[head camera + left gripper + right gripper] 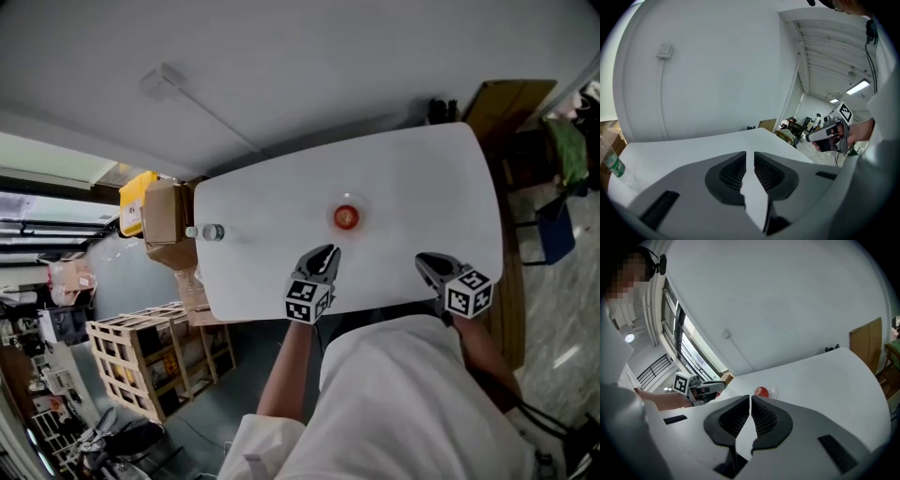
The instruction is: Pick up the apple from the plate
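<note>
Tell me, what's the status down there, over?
Left claw slightly open, empty. Right claw shut, empty. Apple on plate, untouched. Bottle off to the side, no obstacle.

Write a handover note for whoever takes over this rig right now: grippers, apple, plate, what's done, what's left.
Left gripper: jaws a narrow slit apart, nothing between them, over the near edge of the table, just short of the apple.
Right gripper: jaws together, empty, further right along the near edge.
The apple sits on the clear plate mid-table. A bottle is near the table's left edge, not part of the job.
Done: nothing gripped yet.
Left: open wider, reach in, close on the apple, lift it off the plate.
</note>
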Demonstrator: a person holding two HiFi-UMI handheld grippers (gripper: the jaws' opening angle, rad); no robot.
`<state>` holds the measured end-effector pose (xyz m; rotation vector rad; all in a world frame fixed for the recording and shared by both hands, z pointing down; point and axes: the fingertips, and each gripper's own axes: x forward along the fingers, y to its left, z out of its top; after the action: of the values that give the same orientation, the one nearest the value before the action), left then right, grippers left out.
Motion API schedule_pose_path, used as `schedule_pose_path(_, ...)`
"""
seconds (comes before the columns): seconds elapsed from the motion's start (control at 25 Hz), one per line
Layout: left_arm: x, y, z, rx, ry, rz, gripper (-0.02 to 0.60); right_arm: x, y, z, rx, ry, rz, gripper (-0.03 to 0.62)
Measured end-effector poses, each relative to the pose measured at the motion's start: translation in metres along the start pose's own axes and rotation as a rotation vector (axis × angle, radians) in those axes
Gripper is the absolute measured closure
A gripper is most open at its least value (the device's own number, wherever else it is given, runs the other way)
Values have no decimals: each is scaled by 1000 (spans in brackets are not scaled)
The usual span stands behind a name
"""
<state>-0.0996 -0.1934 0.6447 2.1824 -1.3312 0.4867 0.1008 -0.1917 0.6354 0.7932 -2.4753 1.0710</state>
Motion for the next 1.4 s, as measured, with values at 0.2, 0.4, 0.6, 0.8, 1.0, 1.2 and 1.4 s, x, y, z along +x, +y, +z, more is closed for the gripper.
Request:
schedule_pose_path(0.2,22,1,0,5,28,22,503,1,-12,-2,6,29,29,557)
schedule_pose_path(0.4,49,11,-15,0,99,38,443,3,-21,2,11,50,40,556)
schedule_pose_path(0.6,79,26,-35,8,166,67,379,6,-31,5,16,62,42,556)
schedule_pose_path(0.8,103,37,-50,0,225,97,351,5,-40,5,31,75,39,557)
schedule_pose_path(1.0,125,51,-60,10,263,147,288,3,-51,3,42,87,29,556)
schedule_pose_path(1.2,143,60,-74,0,297,186,241,-2,-61,-5,56,96,21,556)
schedule_pose_path(1.4,155,68,-82,-13,332,209,207,-2,-67,-9,70,106,17,557)
